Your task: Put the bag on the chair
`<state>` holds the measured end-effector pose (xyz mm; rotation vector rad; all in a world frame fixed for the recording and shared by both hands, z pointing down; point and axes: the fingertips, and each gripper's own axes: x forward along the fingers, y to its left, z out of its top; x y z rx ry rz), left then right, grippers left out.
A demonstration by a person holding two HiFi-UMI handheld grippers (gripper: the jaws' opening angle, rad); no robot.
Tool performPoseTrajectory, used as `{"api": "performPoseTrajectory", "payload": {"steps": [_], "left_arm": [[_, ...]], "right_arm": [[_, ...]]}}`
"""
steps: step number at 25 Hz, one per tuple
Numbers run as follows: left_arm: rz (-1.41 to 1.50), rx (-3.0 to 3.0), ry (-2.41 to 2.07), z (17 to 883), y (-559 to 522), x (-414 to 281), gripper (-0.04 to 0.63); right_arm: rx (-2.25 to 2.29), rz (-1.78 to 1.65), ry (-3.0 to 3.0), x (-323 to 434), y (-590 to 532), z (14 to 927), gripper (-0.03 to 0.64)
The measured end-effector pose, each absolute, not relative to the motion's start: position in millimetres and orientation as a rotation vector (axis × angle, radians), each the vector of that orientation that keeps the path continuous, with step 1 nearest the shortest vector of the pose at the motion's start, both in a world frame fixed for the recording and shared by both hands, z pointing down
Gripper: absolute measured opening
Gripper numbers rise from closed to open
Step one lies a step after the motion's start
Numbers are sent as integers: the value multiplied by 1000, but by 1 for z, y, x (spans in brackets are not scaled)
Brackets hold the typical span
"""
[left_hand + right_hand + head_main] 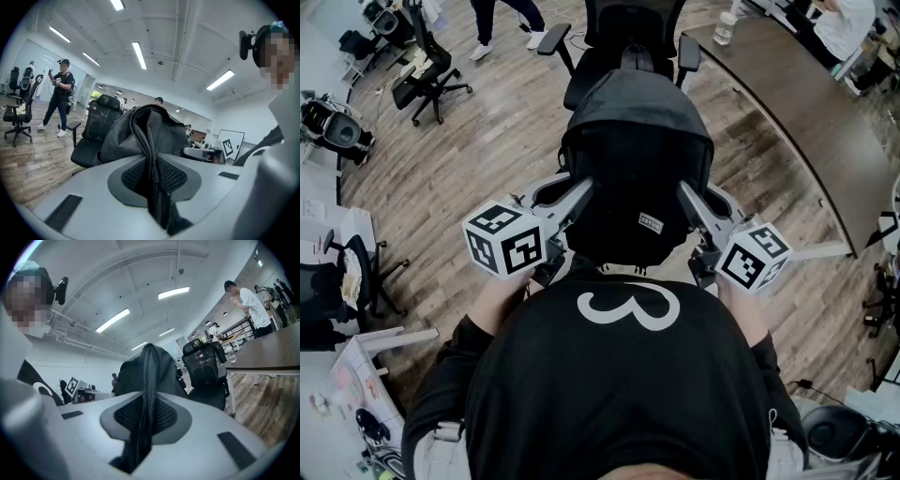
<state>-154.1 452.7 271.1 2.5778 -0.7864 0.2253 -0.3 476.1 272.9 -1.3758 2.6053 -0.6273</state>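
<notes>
A wooden floor (487, 159) fills most of the head view, and a long dark counter (797, 103) curves along its right side. Straight ahead stands a black office chair (628, 37), its back at the top of the view and its armrests spread to either side. A second black chair (431, 75) stands well apart at the upper left.

The black bag (633, 159) hangs in front of the person, between the two tools and over the near edge of the chair's seat. Whether its bottom touches the seat cannot be told. In the left gripper view the chair (101, 126) shows just behind the bag (154, 131).

The left tool (577, 192) is clenched on the bag's left side. Its own view shows a fold of dark fabric and zipper pinched between the ribbed pads (173, 176). The right tool (689, 197) grasps the bag's right side in the same way, with a strap-like fold pressed between its pads (161, 416).

A clear bottle (725, 28) stands on the far end of the counter.
</notes>
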Motion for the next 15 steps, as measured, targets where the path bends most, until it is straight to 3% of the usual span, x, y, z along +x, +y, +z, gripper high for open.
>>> {"api": "performPoseTrajectory", "payload": {"steps": [15], "left_arm": [[229,2586,-766,270,456,-146,69]], "right_arm": [[-1381,-613,2600,7,481,271,63]]}}
